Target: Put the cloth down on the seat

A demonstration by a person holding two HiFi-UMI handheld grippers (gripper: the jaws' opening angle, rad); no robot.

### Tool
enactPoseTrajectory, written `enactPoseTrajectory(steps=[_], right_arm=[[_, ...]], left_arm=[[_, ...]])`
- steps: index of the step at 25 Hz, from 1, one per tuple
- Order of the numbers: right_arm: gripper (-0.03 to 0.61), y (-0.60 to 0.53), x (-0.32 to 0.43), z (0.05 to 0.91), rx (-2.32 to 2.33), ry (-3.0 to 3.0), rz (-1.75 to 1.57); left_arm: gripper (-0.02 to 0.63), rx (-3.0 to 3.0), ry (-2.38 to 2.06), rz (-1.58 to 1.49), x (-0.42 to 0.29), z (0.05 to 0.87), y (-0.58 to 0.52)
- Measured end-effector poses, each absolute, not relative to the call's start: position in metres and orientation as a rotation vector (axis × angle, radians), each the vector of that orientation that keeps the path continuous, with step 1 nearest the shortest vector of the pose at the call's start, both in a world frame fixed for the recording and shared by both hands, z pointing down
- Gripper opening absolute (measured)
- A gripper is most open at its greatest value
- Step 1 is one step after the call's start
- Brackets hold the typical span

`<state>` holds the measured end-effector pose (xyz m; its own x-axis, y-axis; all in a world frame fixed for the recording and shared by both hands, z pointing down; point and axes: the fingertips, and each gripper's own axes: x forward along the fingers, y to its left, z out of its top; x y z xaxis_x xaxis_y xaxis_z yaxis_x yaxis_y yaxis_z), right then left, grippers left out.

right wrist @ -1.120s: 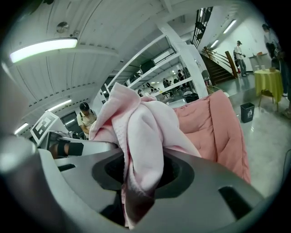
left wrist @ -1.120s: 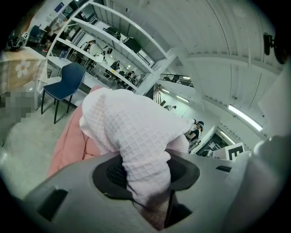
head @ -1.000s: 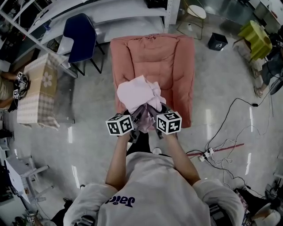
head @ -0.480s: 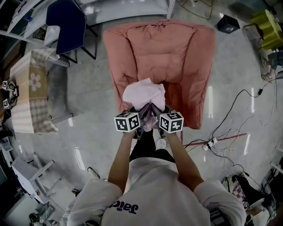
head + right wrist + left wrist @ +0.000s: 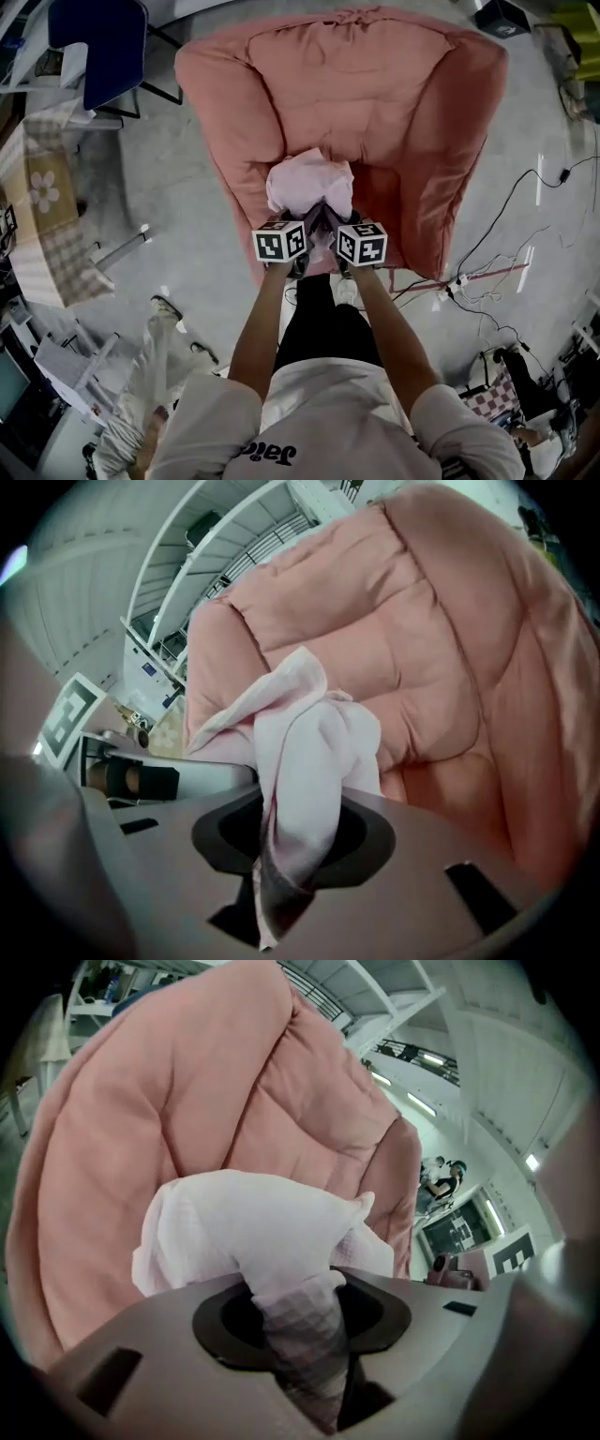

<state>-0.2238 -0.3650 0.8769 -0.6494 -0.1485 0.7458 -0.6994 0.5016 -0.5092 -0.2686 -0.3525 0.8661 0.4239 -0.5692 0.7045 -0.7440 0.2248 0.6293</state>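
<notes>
Glossy grey floor [image 5: 187,216] under a padded pink armchair [image 5: 375,103]. Left of the armchair's back, a blue chair [image 5: 98,42]; further left, a checked table cover [image 5: 37,206]. Right of the armchair, loose cables [image 5: 511,234] and a power strip [image 5: 448,286]. Over the front of the armchair's seat [image 5: 380,202], a pale pink cloth [image 5: 307,183], bunched. Pinched at its near end by left gripper [image 5: 302,230] and right gripper [image 5: 334,225], side by side, jaws narrow, clamped on folds. Long axis from the jaws toward the armchair's back, bulk at the far end. Contact with the seat unclear.

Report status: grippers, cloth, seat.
Left gripper and right gripper both shut on the cloth. Cloth bunched, held over the armchair seat, not yet released. Nothing else on it.
</notes>
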Motion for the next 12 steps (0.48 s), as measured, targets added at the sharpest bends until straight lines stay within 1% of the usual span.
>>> enactPoseTrajectory(steps=[6,12], right_arm=[[0.120,-0.360,-0.218,0.955,0.728,-1.979,1.223],[0.121,-0.350,-0.218,0.994,0.691,-1.927,1.263]], left_arm=[[0.175,1.346,-1.259,0.341,-0.264,0.932,-0.354],[0.179,1.237,-1.274,0.367,-0.263,0.965,-0.351]])
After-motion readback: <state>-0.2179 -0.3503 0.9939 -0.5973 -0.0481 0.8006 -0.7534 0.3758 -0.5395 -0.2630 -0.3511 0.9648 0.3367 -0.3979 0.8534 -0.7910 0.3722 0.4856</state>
